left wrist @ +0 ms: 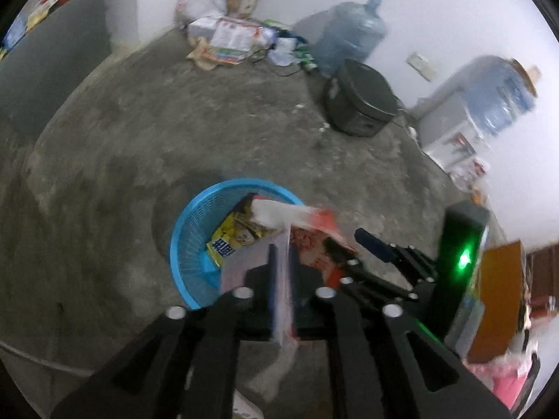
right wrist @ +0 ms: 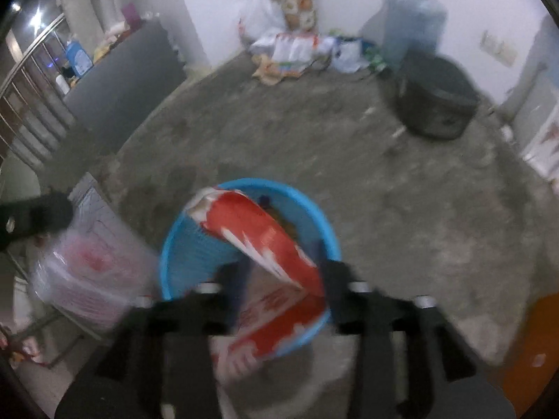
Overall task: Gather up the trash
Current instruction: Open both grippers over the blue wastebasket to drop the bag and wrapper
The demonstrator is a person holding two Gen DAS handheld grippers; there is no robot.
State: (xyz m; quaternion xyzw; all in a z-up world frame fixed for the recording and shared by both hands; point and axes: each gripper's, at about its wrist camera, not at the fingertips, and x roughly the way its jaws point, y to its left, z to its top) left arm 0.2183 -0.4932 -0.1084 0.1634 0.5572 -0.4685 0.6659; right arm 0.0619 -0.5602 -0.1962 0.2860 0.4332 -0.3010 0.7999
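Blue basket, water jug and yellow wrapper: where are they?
Blue basket (left wrist: 181, 244), left wrist view, left rim.
Water jug (left wrist: 349, 31), left wrist view, its body.
Yellow wrapper (left wrist: 237, 234), left wrist view, printed face.

Left tool (left wrist: 283, 262) angled steeply downward, jaws narrow; right tool (right wrist: 284, 279) likewise downward, jaws wider.

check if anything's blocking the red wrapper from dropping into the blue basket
Nothing visible blocks it. The red wrapper between the right gripper's fingers already hangs over the open blue basket. Only a yellow packet lies inside, leaving room.
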